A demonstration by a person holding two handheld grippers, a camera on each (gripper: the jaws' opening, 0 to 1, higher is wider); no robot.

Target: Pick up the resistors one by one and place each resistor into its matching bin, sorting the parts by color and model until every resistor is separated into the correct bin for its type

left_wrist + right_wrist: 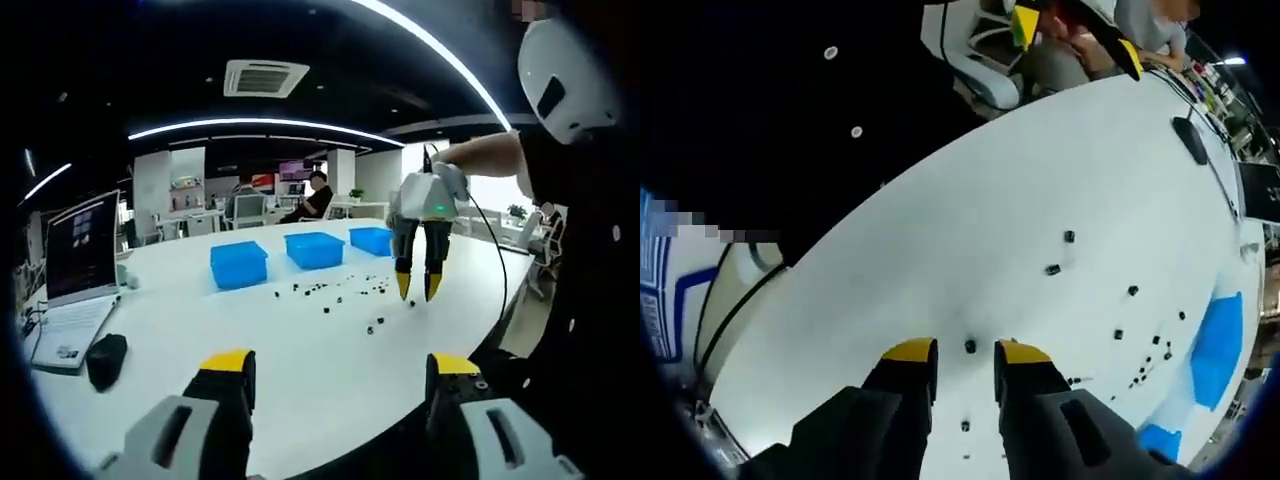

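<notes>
**A:** Item one, the resistors?

**B:** Small dark resistors (340, 292) lie scattered on the white table (300, 350), in a loose band in front of the bins. From my right gripper view I log one resistor (970, 346) sitting between the yellow tips of the right gripper (967, 352), on the table surface. I cannot tell whether the tips touch it. More pieces (1052, 269) lie further out, well apart from each other.

**A:** Item two, the tongs?

**B:** Right gripper: jaws spread a little, a narrow gap, nothing pinched that I can confirm. In my left gripper view the same tool (418, 288) hangs tips-down over the table's right part, held by a person's hand (455, 180). Left gripper (342, 368): jaws spread wide, nothing between them, above the near table edge.

**A:** Item three, the bins?

**B:** Three blue bins (239, 264), (314, 250), (372, 240), in a row beyond the resistors. I cannot see into them.

**A:** Remainder?

**B:** An open laptop (75, 270) at the left of the table, a dark mouse (105, 358) just beside it. A seated person (315, 197) in the background.
</notes>
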